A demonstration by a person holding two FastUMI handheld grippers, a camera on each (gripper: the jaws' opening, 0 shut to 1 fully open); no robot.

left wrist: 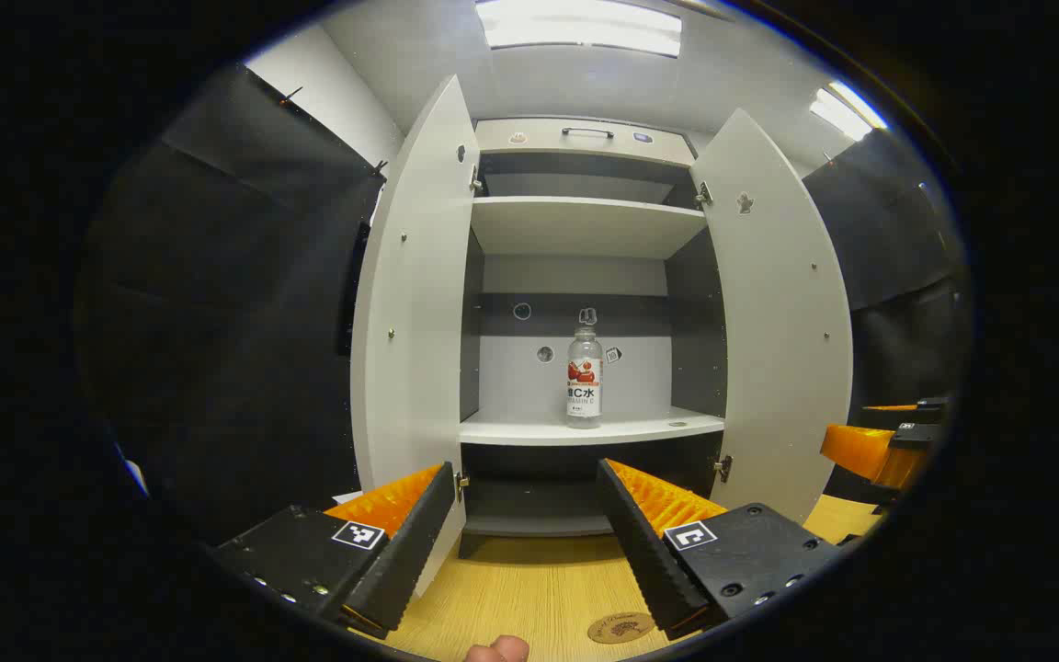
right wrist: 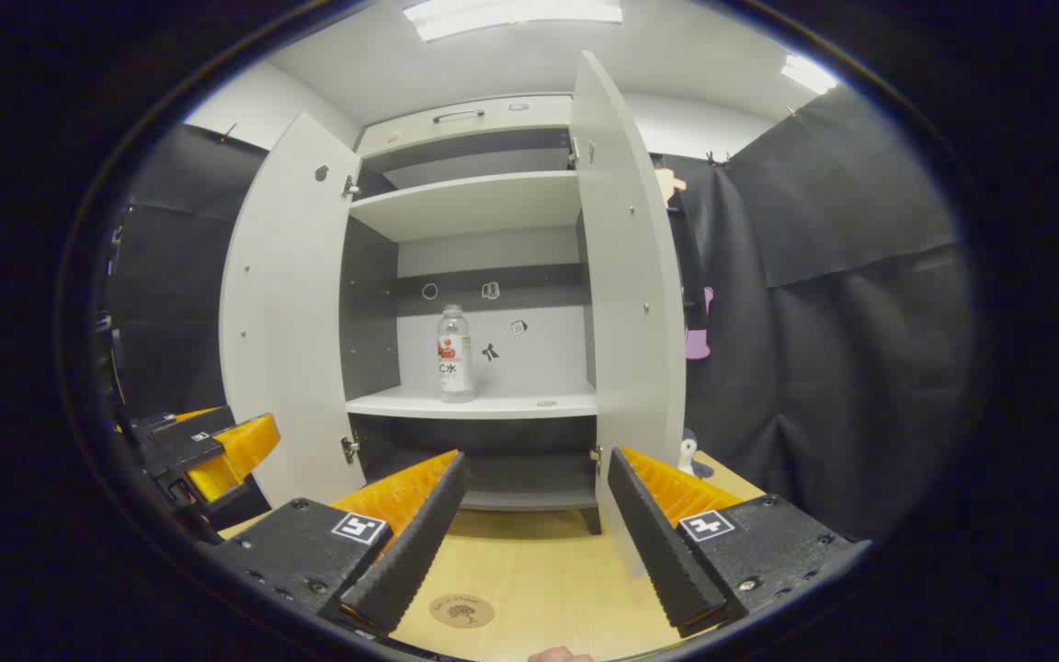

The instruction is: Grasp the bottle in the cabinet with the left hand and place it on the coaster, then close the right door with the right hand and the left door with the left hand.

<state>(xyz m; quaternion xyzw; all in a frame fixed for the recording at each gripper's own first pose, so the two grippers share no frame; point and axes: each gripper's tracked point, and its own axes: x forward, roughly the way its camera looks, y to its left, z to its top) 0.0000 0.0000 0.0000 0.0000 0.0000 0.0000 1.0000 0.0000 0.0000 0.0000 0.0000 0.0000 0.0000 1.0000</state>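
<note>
The left gripper (left wrist: pixel 525 542) is wide open and holds nothing. Straight ahead of it, and higher up, the bottle (left wrist: pixel 584 378) stands upright on the cabinet's lower shelf (left wrist: pixel 511 428), well apart from the fingers. The coaster (left wrist: pixel 620 628) lies on the table in front of the cabinet, just beside the gripper. The right gripper (right wrist: pixel 529 533) is open too, and looks a bit more off to the side of the bottle. Both doors stand open.

Pale wooden tabletop (left wrist: pixel 529 588), black curtains (right wrist: pixel 842 349), bright ceiling lights (left wrist: pixel 580 23).
</note>
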